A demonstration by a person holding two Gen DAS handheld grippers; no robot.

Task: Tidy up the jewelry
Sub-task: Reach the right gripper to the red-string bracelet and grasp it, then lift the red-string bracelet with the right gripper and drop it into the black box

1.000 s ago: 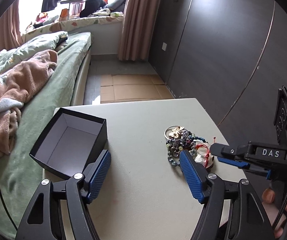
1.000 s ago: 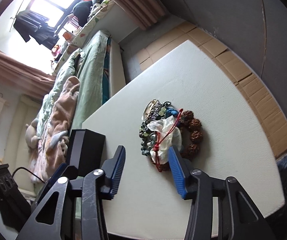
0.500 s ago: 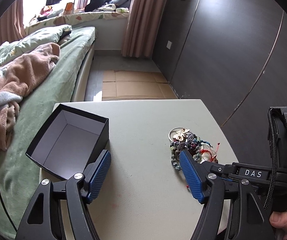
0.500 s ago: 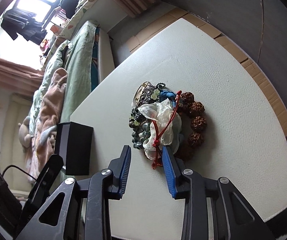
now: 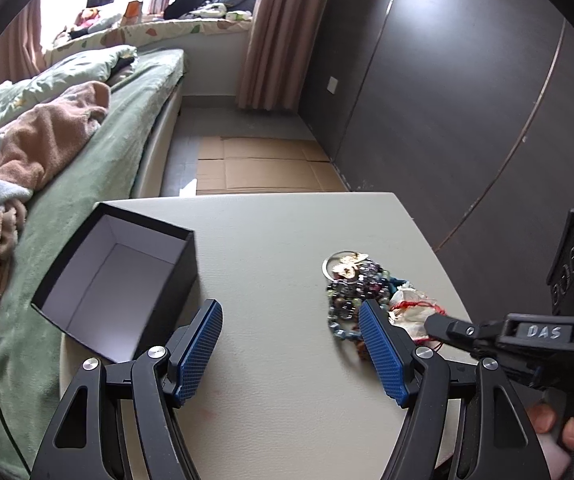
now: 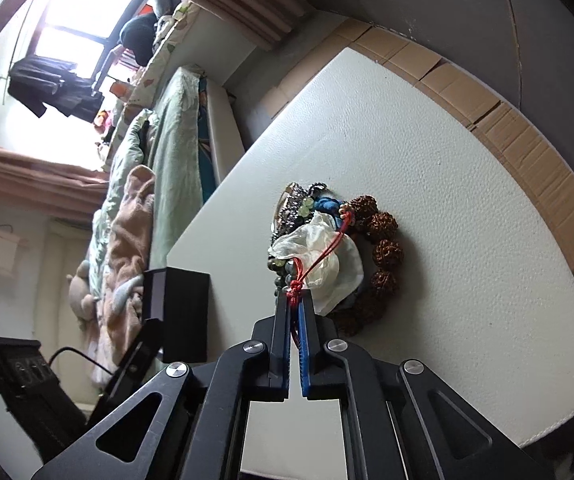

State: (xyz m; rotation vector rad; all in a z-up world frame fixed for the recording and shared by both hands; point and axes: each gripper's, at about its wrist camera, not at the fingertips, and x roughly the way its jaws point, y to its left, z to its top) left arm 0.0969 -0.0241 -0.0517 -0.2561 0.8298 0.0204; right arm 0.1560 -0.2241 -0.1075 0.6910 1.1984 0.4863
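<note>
A heap of jewelry (image 5: pixel 351 284) lies on the pale table (image 5: pixel 279 232): beaded bracelets, a metal ring, a white sheer pouch (image 6: pixel 323 256) with a red cord (image 6: pixel 321 258), and a brown seed-bead bracelet (image 6: pixel 383 248). My right gripper (image 6: pixel 295 298) is shut on the knotted end of the red cord at the heap's near edge; it also shows as a black tip (image 5: pixel 433 324) on the pouch. My left gripper (image 5: pixel 289 308) hovers open over bare table between the heap and an open black box (image 5: pixel 119 280), holding nothing.
The black box (image 6: pixel 179 304) stands at the table's left edge beside a green bed (image 5: pixel 87 152) with a pink blanket. A dark wardrobe wall (image 5: pixel 447 100) runs along the right. Cardboard sheets (image 5: pixel 259 168) cover the floor beyond the table. A hand (image 5: pixel 559 428) holds the right gripper's handle.
The right gripper's jaws have come together from half open and now pinch the red cord at the pile's near edge. The left gripper has stayed open in about the same place.
</note>
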